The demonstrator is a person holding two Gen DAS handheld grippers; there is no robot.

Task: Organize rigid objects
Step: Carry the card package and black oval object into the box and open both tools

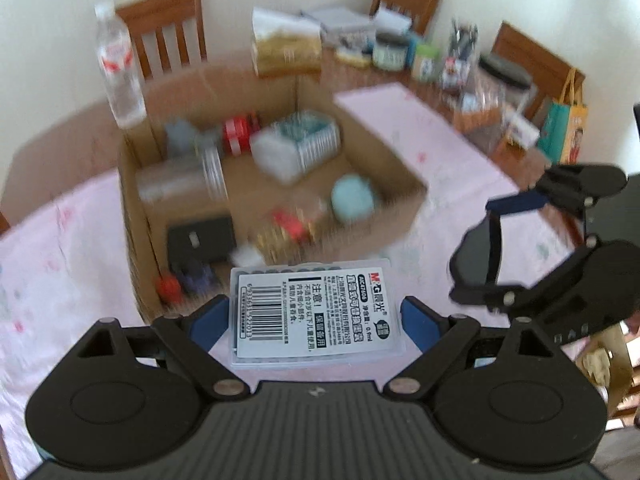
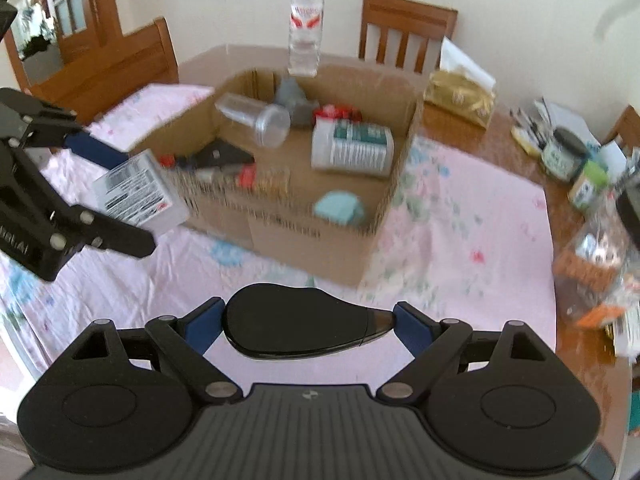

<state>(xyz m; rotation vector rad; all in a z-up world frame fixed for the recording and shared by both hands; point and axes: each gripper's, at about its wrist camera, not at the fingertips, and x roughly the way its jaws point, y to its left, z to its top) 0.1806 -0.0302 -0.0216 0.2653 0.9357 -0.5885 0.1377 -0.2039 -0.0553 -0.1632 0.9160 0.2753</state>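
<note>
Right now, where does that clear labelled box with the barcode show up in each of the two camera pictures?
Left wrist view: the clear labelled box sits bottom centre, clamped between the left tongs.
Right wrist view: the same box is at the left edge, in those tongs.
Shared landmark: the open cardboard box just beyond it.

Cardboard box (image 2: pixel 304 216) sits on the cloth (image 2: pixel 460 208), mid-table. Water bottle (image 2: pixel 306 20) stands upright just behind the box's back wall, chair (image 2: pixel 404 28) behind that. In the box: jar (image 2: pixel 256 118) lying on its side at back left, labelled tub (image 2: pixel 352 148) on its side to its right, round lump (image 2: pixel 338 206) in the near right corner, flat case (image 2: pixel 224 156) plus small bits along the near left wall. Bag (image 2: pixel 460 92) on the table, right of the box's back corner. Jars and cups (image 2: pixel 568 156) further right, well apart from the box. Left gripper (image 1: pixel 316 314) w/ a labelled pack (image 1: pixel 314 316) between its fingers, just before the box's near wall; right gripper (image 2: pixel 306 320) w/ a flat oval thing (image 2: pixel 300 322) between its fingers, above the cloth before the box.
</note>
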